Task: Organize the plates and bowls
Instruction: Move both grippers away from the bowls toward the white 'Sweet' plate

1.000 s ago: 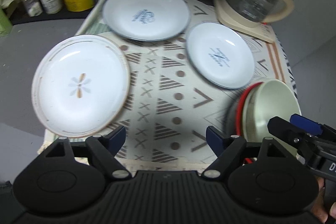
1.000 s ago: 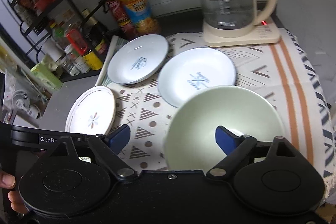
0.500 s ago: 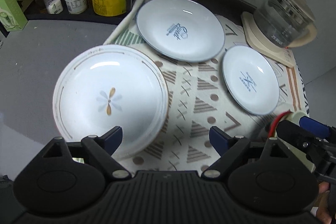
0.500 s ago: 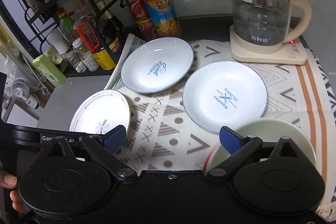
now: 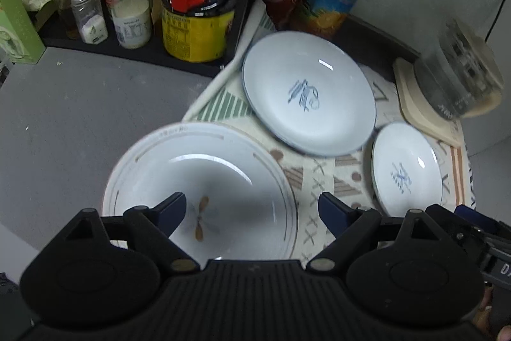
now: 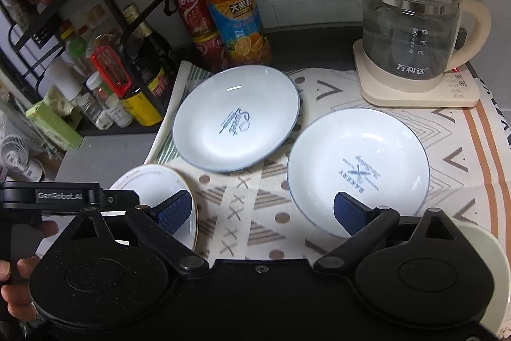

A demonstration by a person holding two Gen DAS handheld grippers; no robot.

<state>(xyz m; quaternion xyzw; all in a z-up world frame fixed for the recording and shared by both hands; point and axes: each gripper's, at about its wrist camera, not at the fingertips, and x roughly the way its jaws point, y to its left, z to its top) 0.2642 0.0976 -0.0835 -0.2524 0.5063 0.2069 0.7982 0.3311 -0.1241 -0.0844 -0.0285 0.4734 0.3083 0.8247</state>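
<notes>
Left claw wide open, empty, over gold-trimmed white plate; right claw likewise, above patterned cloth.

plate: white, gold rim lines | cloth: beige, brown triangles | bottle: orange

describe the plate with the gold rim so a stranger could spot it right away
Find the patterned cloth in front of the glass kettle. At its left edge lies the gold-rimmed plate, partly on the grey counter. Unlike the two blue-printed plates, it bears a tan petal motif.
</notes>
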